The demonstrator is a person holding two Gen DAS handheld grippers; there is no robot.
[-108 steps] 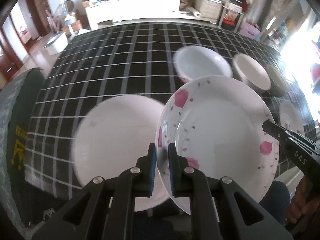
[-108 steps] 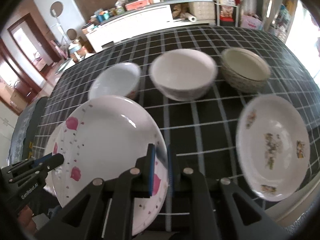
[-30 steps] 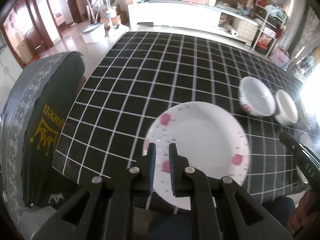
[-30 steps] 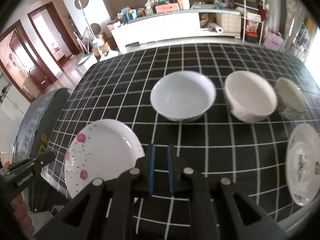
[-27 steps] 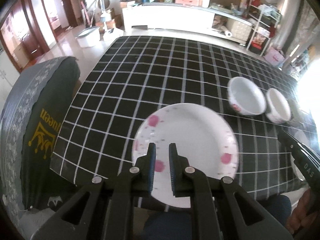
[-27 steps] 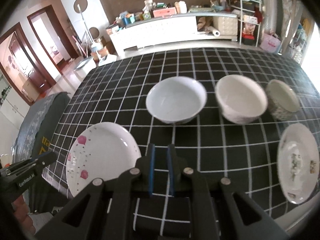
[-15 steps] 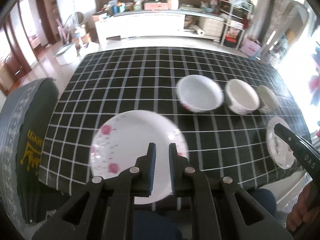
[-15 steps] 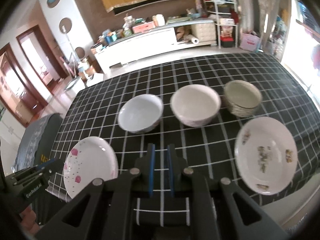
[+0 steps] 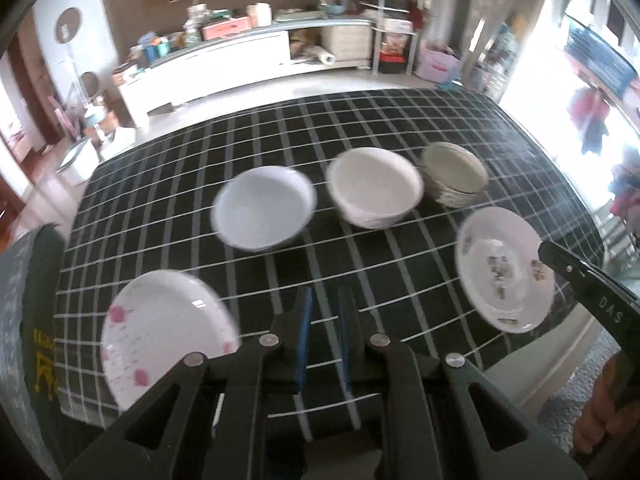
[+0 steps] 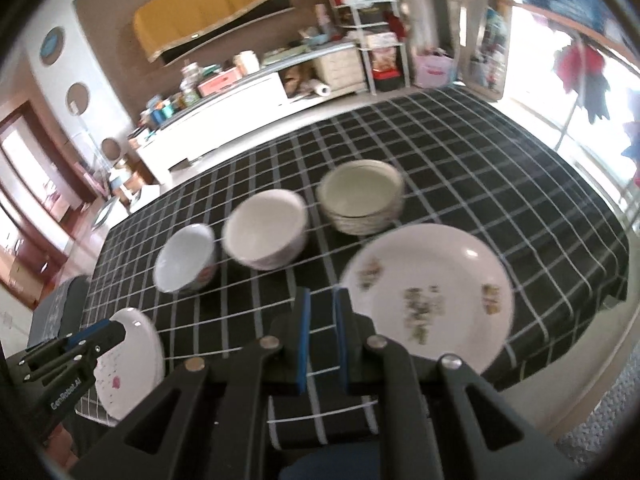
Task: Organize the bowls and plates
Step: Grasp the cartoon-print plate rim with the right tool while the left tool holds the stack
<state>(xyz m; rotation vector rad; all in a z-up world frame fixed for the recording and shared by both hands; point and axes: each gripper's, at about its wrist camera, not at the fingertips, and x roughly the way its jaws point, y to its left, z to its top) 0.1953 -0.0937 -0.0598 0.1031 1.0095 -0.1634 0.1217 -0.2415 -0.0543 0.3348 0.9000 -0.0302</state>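
A white plate with pink flowers [image 9: 160, 332] lies at the near left of the black checked table [image 9: 360, 120]; it also shows in the right wrist view [image 10: 132, 364]. A white plate with small brown flowers [image 9: 504, 268] [image 10: 428, 296] lies at the near right. Three bowls stand in a row behind: a pale blue one [image 9: 264, 212] [image 10: 186, 258], a white one [image 9: 374, 192] [image 10: 266, 234], and a greenish patterned one [image 9: 454, 178] [image 10: 362, 196]. My left gripper [image 9: 324, 312] hangs above the near edge, jaws nearly closed, empty. My right gripper [image 10: 322, 312] is likewise empty, just left of the brown-flowered plate.
A dark cloth with yellow print [image 9: 28, 340] drapes at the table's left corner. A white sideboard [image 9: 224, 60] with clutter stands across the floor behind. Bright windows are on the right. The left gripper's tip [image 10: 80, 344] shows over the pink plate.
Both grippers have let go of the pink-flowered plate, which now rests on the table, and pulled back and up. Both views have swung right toward the brown-flowered plate.
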